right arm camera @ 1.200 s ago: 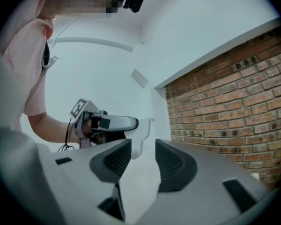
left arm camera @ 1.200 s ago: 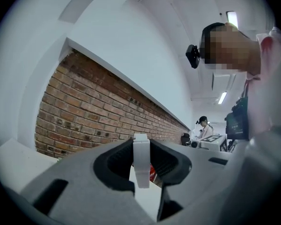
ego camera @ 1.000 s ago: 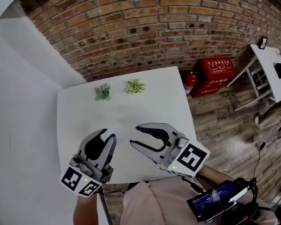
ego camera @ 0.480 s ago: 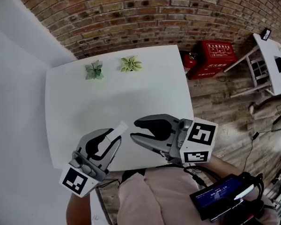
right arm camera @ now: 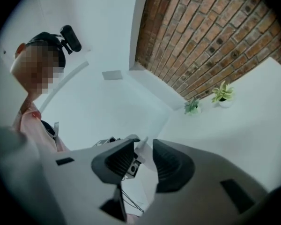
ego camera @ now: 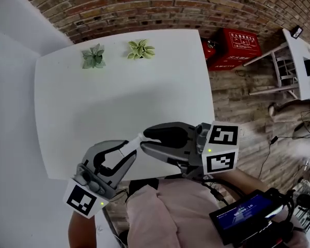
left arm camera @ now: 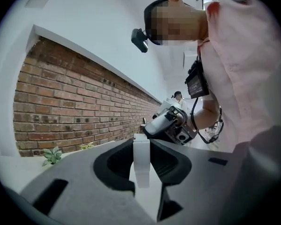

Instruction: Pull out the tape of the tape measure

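Over the table's (ego camera: 67,112) near edge, the left gripper (ego camera: 128,151) clamps the white tape measure (left arm camera: 141,165). The right gripper's (ego camera: 143,140) jaws, just now closing, stand apart around the measure's tip without pressing it.

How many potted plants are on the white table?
2. The darker green potted plant stands near the far edge of the white table; the paler yellow-green potted plant stands just right of it. None looks hidden.

Your pink shirt (ego camera: 165,213) and grey grippers.
The left gripper (ego camera: 130,150) and right gripper (ego camera: 143,140) each carry a black-and-white marker cube (ego camera: 222,154) and black-lined jaws.
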Motion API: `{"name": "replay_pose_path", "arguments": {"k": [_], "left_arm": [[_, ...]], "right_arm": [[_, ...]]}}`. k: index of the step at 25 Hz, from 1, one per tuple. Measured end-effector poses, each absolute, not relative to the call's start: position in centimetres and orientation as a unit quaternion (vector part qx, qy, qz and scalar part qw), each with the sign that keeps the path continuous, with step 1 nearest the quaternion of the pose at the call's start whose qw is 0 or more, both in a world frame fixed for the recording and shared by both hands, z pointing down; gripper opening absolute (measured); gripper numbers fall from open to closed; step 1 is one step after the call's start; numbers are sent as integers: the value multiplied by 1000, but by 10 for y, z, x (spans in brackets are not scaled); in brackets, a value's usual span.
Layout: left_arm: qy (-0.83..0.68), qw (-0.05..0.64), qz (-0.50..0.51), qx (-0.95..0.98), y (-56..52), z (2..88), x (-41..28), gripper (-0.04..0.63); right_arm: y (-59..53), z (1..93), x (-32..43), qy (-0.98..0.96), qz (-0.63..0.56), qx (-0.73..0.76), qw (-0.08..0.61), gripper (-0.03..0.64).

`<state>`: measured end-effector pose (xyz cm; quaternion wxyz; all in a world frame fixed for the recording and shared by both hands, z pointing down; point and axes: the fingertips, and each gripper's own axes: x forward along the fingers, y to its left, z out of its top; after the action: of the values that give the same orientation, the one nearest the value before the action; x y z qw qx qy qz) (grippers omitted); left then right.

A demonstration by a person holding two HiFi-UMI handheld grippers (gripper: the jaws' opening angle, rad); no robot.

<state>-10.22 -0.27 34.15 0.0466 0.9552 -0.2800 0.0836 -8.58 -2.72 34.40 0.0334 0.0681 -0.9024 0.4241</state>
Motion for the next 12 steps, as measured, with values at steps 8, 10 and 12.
{"name": "replay_pose_path", "arguments": {"k": [8,10,12], "left_arm": [[-257,-4,88,962,-5,344,-101,101],[-251,-24,98,963,-5,344,-101,101],[-245,-46,113,962,-5,344,-100,101]], "right_arm": [[-26,353,-91,-885,461,46,33,105],[-25,354,-92,-882,468,38,35,93],[-24,355,-93,-879,474,31,39,75]]}}
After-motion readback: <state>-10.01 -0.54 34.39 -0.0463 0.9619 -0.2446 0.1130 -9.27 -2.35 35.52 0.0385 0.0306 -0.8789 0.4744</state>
